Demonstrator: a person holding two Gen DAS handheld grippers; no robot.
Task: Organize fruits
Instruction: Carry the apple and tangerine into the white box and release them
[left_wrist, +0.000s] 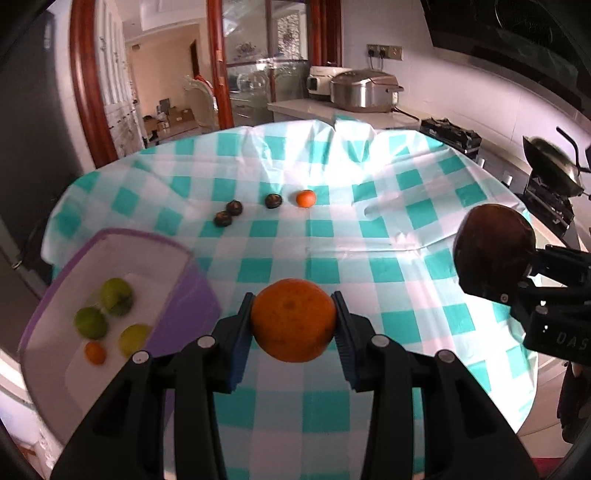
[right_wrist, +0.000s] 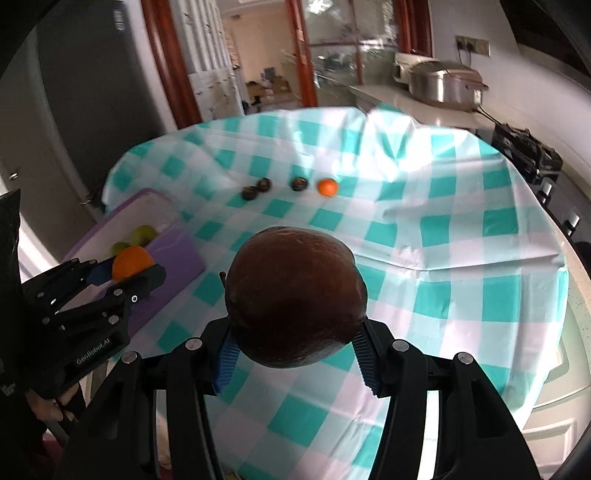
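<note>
My left gripper (left_wrist: 293, 325) is shut on a large orange (left_wrist: 293, 319) and holds it above the checked tablecloth, just right of the purple-rimmed white tray (left_wrist: 55, 295). The tray holds three green fruits (left_wrist: 116, 295) and a small orange (left_wrist: 95, 352). My right gripper (right_wrist: 295, 350) is shut on a big dark brown round fruit (right_wrist: 295, 295), held above the table's right side; it also shows in the left wrist view (left_wrist: 493, 251). The left gripper with its orange (right_wrist: 132, 261) shows at left in the right wrist view.
On the cloth at the far side lie three small dark fruits (left_wrist: 234, 207) and a small orange (left_wrist: 305, 198). A counter with a steel cooker (left_wrist: 364, 90), a black box (left_wrist: 450, 134) and a stove with a pan (left_wrist: 554, 162) borders the table's far right.
</note>
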